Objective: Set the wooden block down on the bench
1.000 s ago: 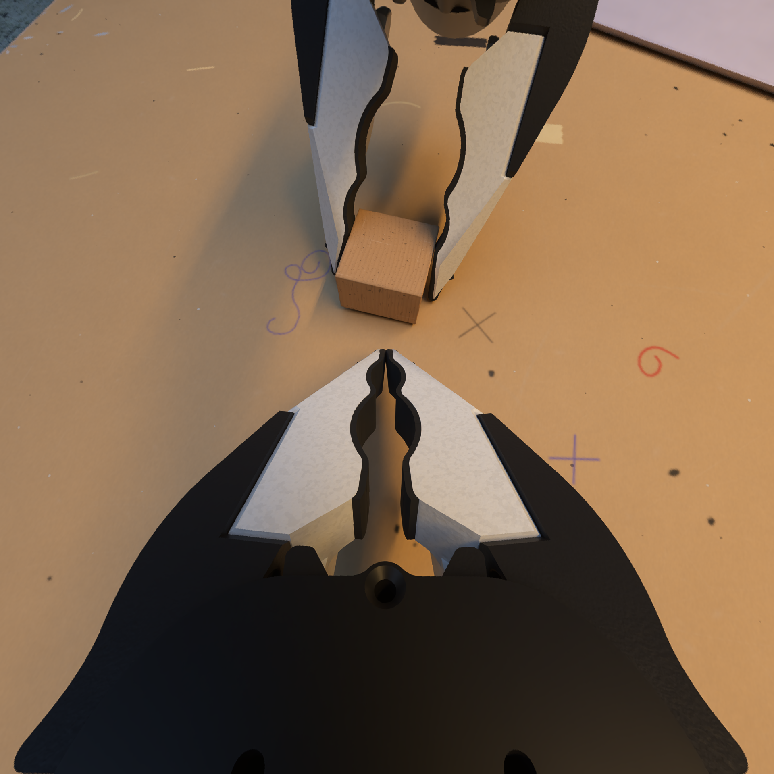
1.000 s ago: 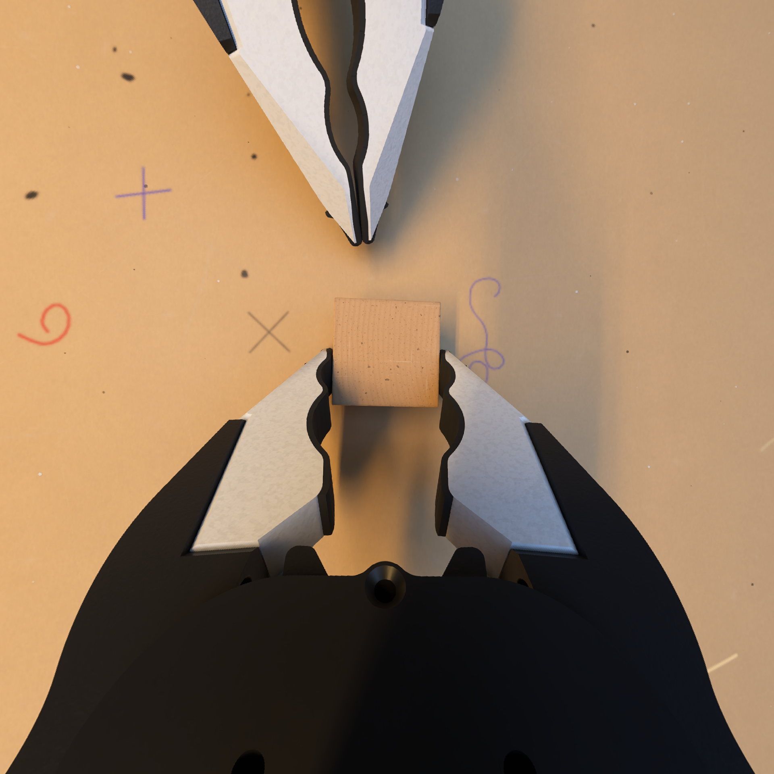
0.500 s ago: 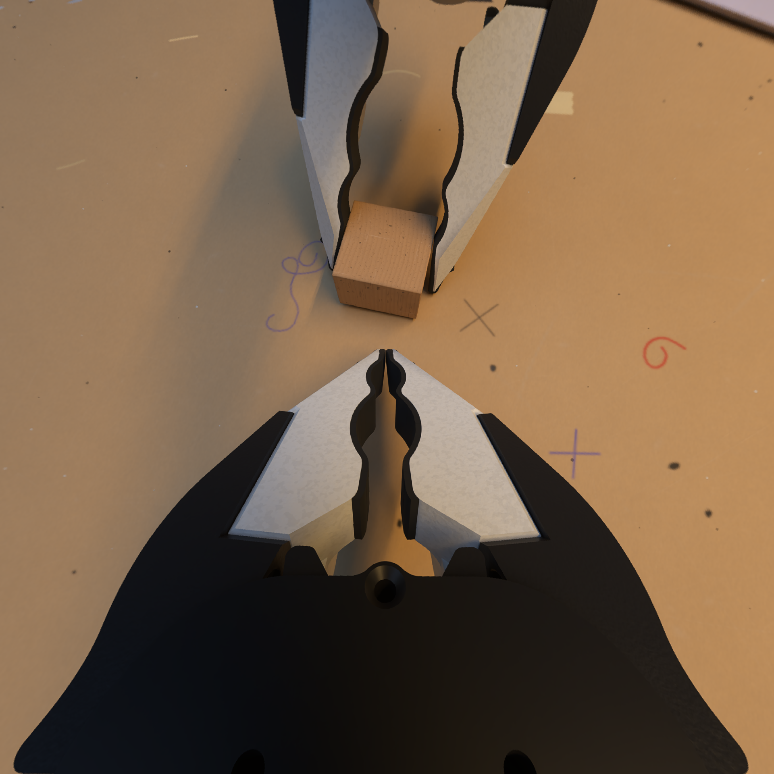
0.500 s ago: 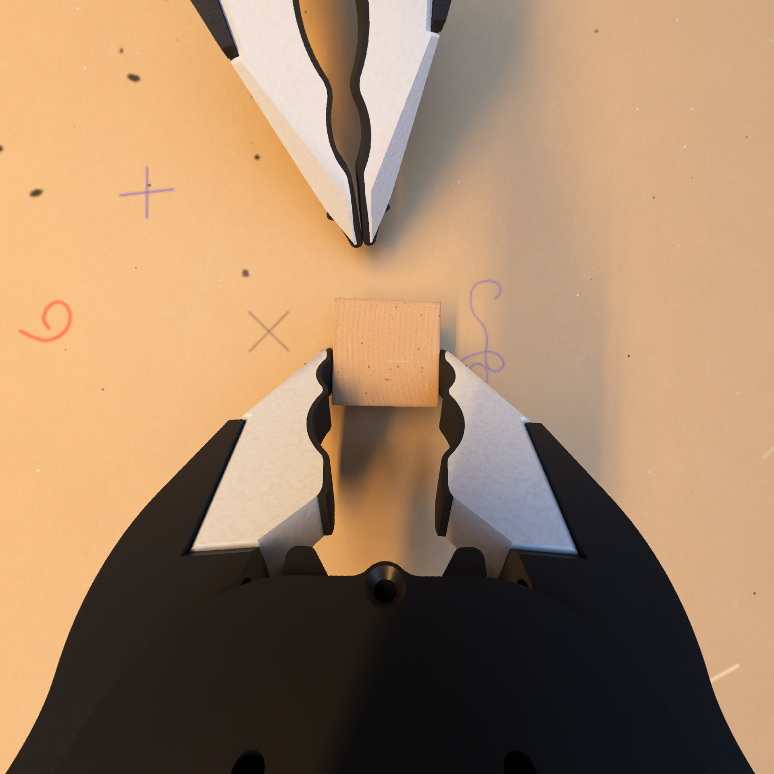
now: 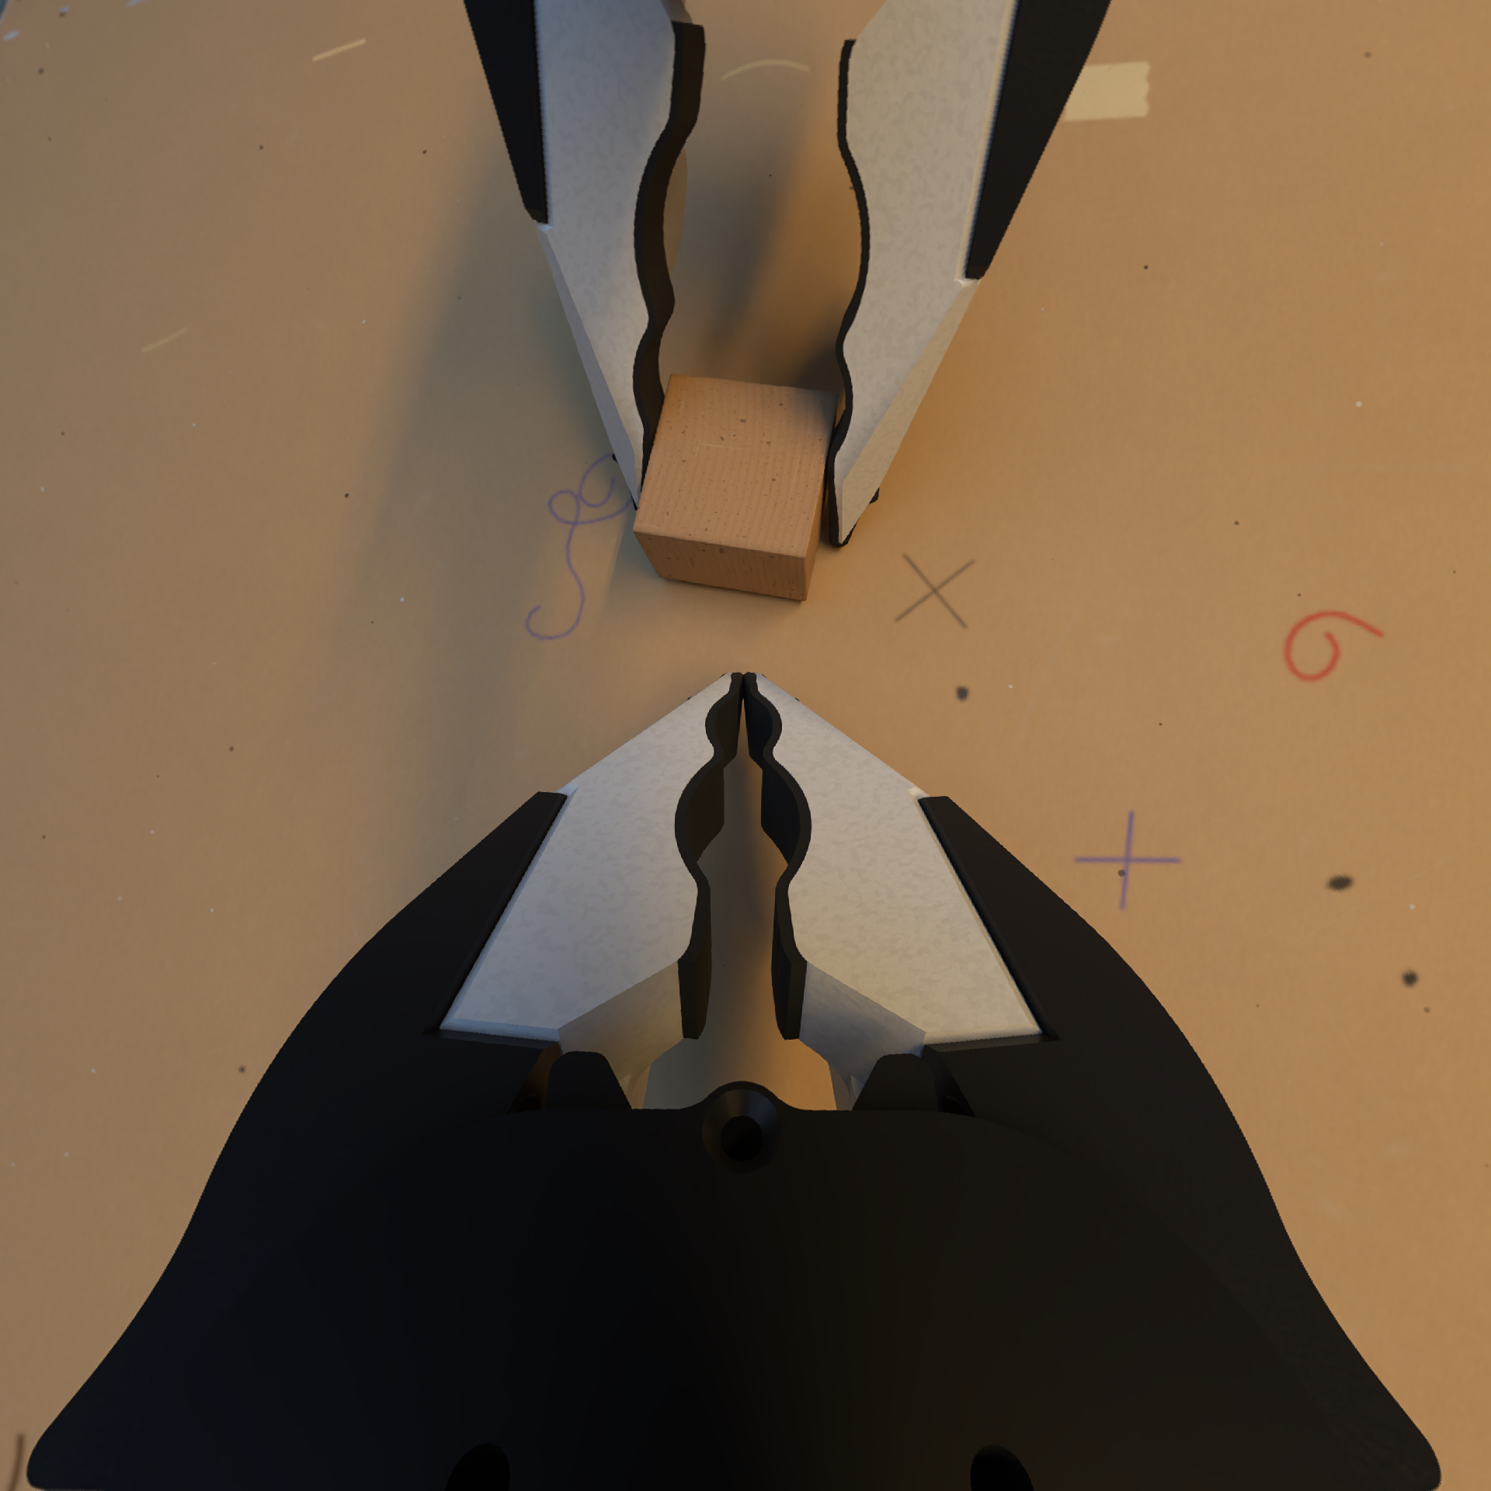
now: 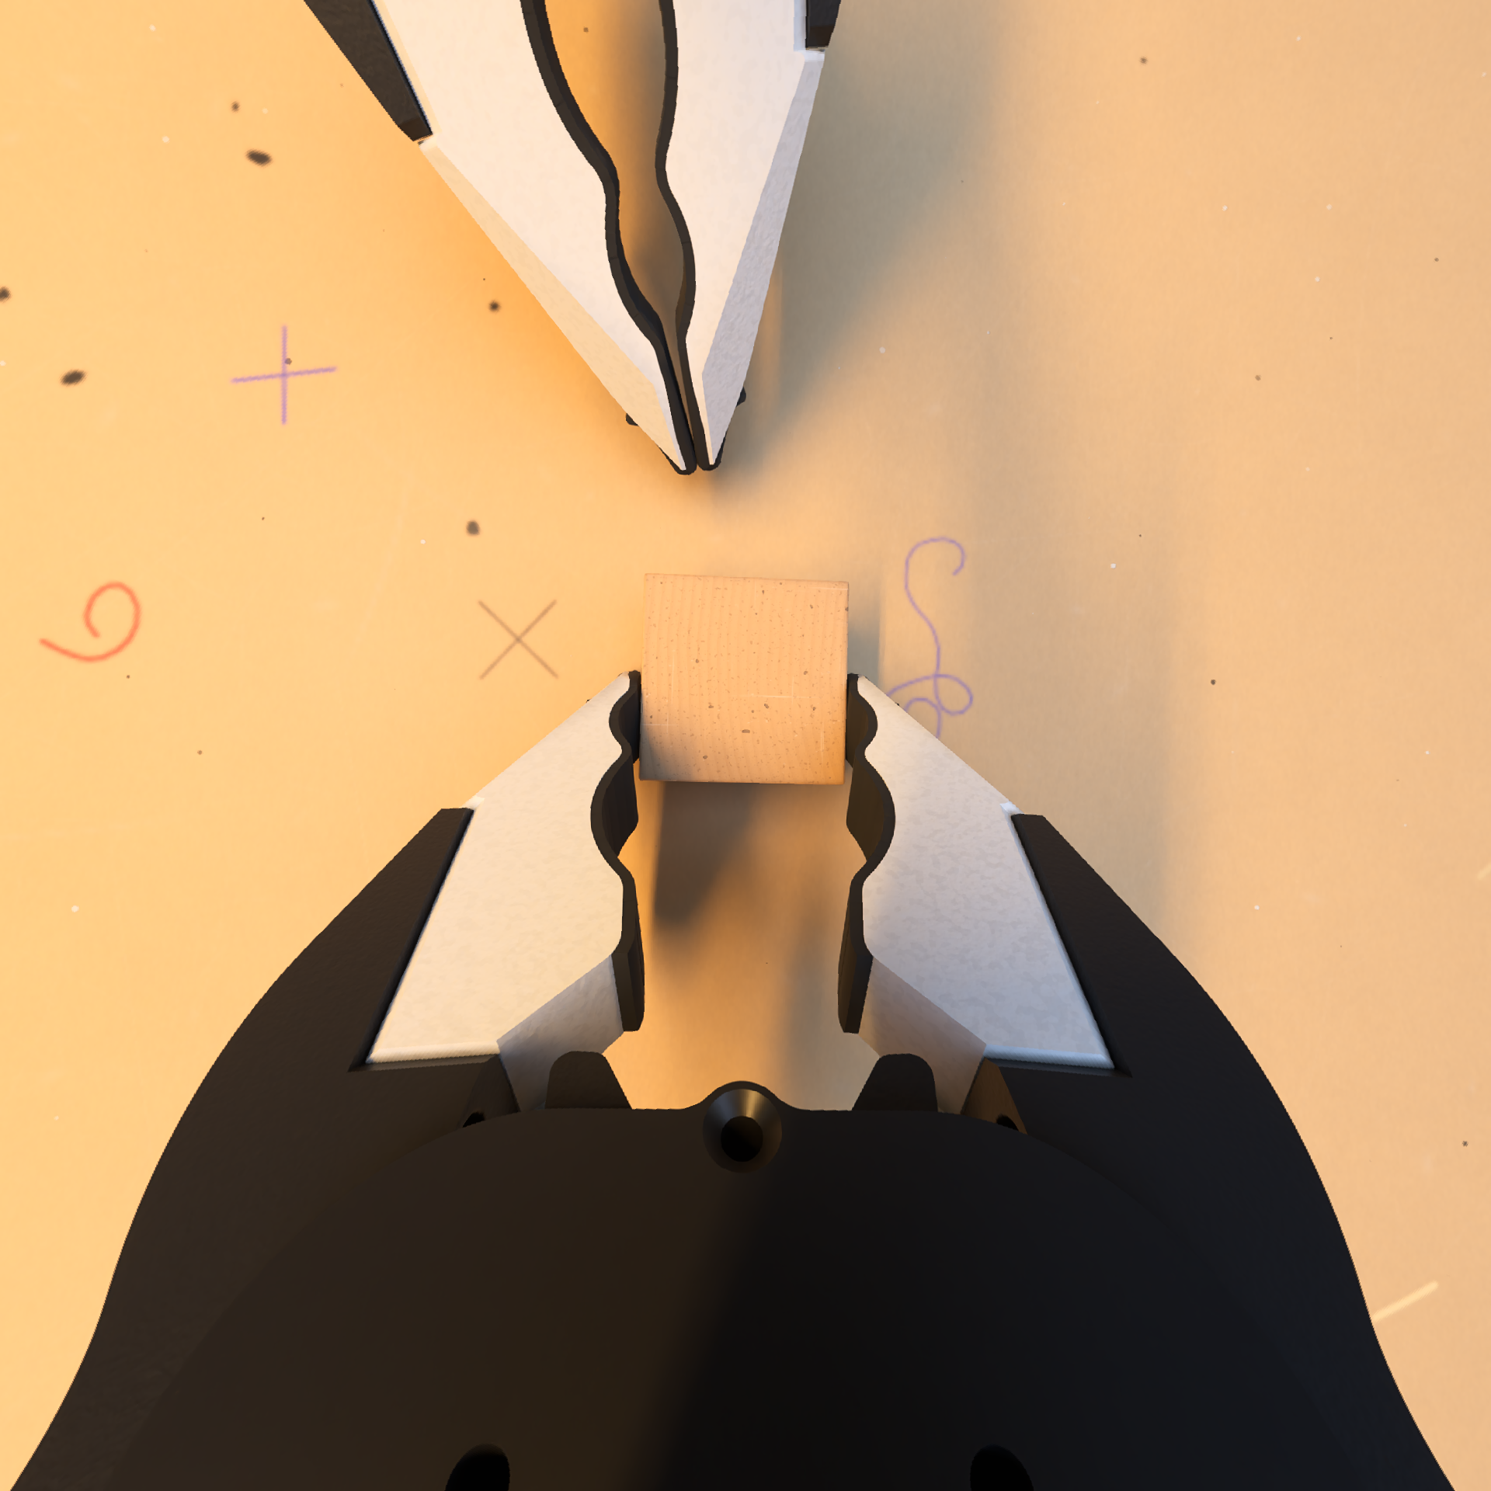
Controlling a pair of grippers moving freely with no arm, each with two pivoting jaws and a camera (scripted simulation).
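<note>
The wooden block (image 6: 744, 678) is a small tan cube held between the fingertips of my right gripper (image 6: 742, 686), which is shut on its two sides. In the left wrist view the block (image 5: 730, 476) sits low against the tan bench (image 5: 242, 565), apparently touching it, with the right gripper (image 5: 738, 508) coming down from the top. My left gripper (image 5: 742, 678) is shut and empty. Its tips point at the block from a short gap away. It also shows in the right wrist view (image 6: 695, 466).
Pen marks lie on the bench (image 6: 1210, 484) around the block: a grey cross (image 6: 518, 637), a purple squiggle (image 6: 932, 637), a red spiral (image 6: 101, 625) and a purple plus (image 6: 284, 373). A strip of tape (image 5: 1109, 89) lies farther off.
The left wrist view has shifted a little: the block and bench marks sit slightly higher and larger in it. The right gripper and the block have stayed where they were.
</note>
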